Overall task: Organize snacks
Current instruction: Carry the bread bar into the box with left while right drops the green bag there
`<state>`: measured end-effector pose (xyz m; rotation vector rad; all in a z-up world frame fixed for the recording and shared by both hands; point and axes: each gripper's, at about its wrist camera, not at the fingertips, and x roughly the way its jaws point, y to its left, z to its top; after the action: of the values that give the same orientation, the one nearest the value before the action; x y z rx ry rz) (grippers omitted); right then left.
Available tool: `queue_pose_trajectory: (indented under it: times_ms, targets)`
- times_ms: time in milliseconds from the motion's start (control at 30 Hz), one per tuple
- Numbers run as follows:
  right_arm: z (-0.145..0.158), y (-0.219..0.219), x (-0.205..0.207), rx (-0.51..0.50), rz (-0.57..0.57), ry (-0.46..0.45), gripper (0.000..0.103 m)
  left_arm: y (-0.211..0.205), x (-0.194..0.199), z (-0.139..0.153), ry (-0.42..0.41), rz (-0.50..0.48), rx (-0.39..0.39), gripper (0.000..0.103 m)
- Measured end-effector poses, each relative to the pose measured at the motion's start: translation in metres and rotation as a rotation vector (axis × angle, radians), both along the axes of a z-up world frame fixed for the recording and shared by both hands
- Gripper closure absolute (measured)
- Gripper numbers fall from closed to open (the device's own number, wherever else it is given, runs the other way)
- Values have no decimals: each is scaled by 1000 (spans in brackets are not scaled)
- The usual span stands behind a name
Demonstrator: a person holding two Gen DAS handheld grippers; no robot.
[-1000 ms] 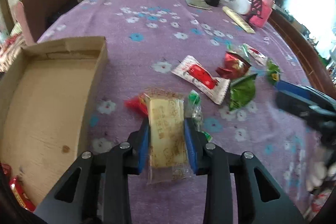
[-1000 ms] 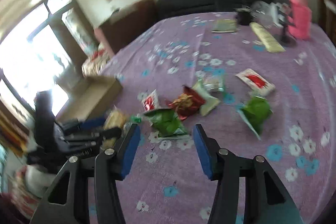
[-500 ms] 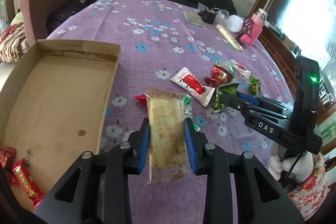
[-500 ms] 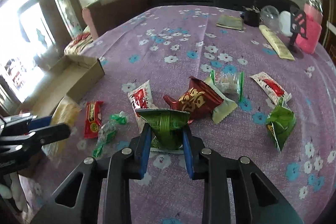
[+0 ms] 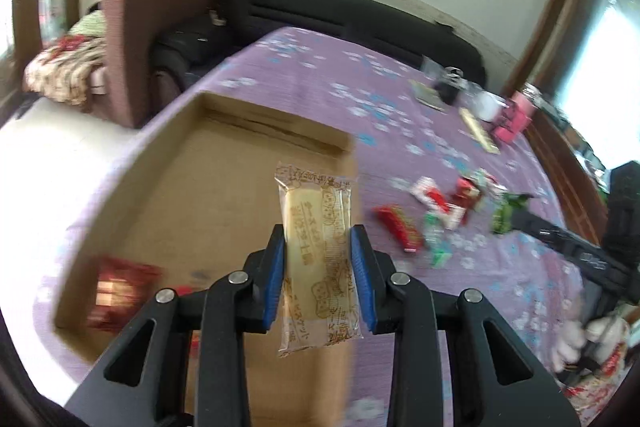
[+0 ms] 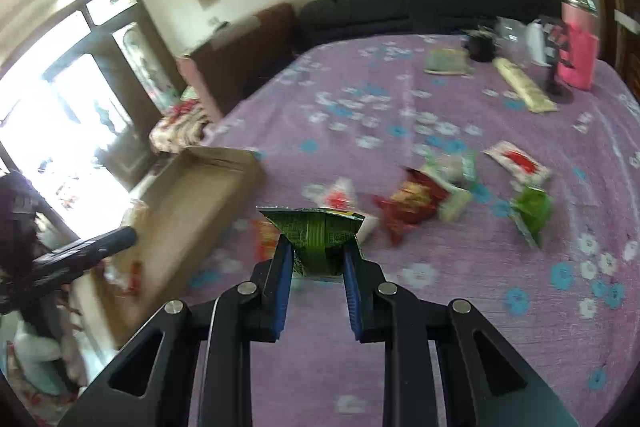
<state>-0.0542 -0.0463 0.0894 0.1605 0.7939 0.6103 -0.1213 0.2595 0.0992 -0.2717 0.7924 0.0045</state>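
Note:
My left gripper [image 5: 318, 247] is shut on a pale yellow biscuit pack [image 5: 316, 251] and holds it in the air over the open cardboard box [image 5: 208, 187]. Red snack packs [image 5: 116, 291] lie in the box's near left corner. My right gripper [image 6: 318, 251] is shut on a green snack packet [image 6: 316, 235], lifted above the purple flowered cloth [image 6: 440, 307]. Loose snacks lie on the cloth: a red packet [image 6: 412, 203], a white-and-red pack [image 6: 518, 163], a green packet [image 6: 532, 211]. The box also shows in the right wrist view [image 6: 192, 195], at left.
At the table's far end stand a pink bottle [image 6: 578, 47], a long pale pack [image 6: 522, 89], a flat booklet [image 6: 446, 61] and a dark cup [image 6: 482, 47]. A black sofa [image 5: 352, 15] and a brown armchair [image 5: 136, 39] lie beyond. My right gripper's body [image 5: 576, 251] shows at right.
My left gripper has carried the biscuit pack left, from above the cloth to over the box. My right gripper closed on the green packet and lifted it off the cloth.

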Motion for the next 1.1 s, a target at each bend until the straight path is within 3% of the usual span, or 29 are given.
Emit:
queue_pose_trajectory:
  times_ms: [200,533,700,800,867,933,1000,1100]
  targets:
    - [14,79,-12,106,209,70,80,48,2,-2,29,72,4,69]
    - [-25,193,-17,14,386,219,80,88,40,-43,151,92,7,69]
    - [-45,212,-9,-35,381,266,80,97,41,-52,159,105,-11,69]
    - [-51,221,-1,-36,375,285,80,98,40,-48,143,102,-27,64]
    - [-50,227,0,-46,369,269,78,98,40,-45,133,104,-29,54]
    - [-47,230,-4,-56,361,234,77,100,37,-41,114,103,-53,51]
    - [-45,229,-5,-54,364,210,68,101,33,-36,99,110,-74,48]
    - [-38,220,-6,-39,358,181,67,100,24,-25,64,115,-99,44]
